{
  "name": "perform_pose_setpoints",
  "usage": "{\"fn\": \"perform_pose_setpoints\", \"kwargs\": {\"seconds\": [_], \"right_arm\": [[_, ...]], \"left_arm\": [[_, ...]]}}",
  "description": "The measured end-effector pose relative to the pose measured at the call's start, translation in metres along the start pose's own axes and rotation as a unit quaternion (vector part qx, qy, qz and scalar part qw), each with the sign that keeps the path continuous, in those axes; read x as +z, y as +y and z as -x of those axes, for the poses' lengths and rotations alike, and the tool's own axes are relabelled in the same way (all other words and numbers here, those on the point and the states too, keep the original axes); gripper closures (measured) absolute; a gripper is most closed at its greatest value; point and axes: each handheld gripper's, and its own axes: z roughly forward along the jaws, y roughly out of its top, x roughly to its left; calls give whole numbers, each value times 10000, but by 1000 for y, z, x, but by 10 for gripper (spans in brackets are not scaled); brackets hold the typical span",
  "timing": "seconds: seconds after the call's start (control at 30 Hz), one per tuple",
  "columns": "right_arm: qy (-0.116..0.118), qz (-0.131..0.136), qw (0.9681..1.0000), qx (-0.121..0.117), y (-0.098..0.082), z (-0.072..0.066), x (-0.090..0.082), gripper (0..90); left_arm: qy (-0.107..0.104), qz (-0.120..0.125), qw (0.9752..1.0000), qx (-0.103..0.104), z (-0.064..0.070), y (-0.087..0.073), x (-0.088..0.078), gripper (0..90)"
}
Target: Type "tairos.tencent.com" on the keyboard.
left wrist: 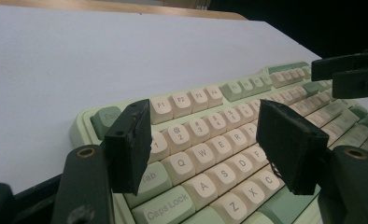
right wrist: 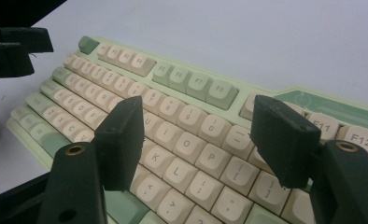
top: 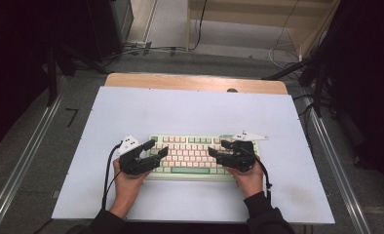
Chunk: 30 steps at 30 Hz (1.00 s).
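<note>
On the pale desk (top: 131, 107) lay a green-and-cream mechanical keyboard (top: 192, 153) near the person's edge, with the left tool (top: 153, 150) and right tool (top: 218, 149) both spread empty above its keys, seemingly poised to press one next.

I see a pale green keyboard (top: 190, 153) with cream keys and darker green edge keys, low in the frame centre, on a white table sheet (top: 190, 112). My grippers, left (top: 153, 147) and right (top: 218, 149), are black.
</note>
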Motion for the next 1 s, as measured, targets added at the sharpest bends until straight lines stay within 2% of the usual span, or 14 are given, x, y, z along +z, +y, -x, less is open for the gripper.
{"fn": "perform_pose_setpoints", "kwargs": {"seconds": [0.4, 0.53, 0.63, 0.77, 0.83, 0.9, 1.0], "right_arm": [[154, -46, 9998, -75, -3, -9, -3, 333], [209, -61, 9997, -126, -5, -12, -4, 357], [295, -30, 9994, -183, -6, -15, -3, 481], [400, -109, 9986, -330, -8, -19, -1, 752], [414, -170, 9980, -453, -10, -21, 1, 840], [418, -211, 9976, -514, -11, -25, 3, 872], [450, -271, 9966, -631, -12, -29, 5, 873]], "left_arm": [[62, 12, 10000, -39, -1, 0, -1, 333], [84, 38, 10000, -34, -2, 1, -2, 330], [106, 75, 9999, -82, -4, 2, -3, 325], [136, 69, 9998, -103, -6, 2, -3, 325], [137, 78, 9998, -99, -5, 2, -3, 325], [134, 51, 9999, -73, -4, 1, -3, 325], [132, 82, 9998, -82, -4, 1, -4, 326]]}}
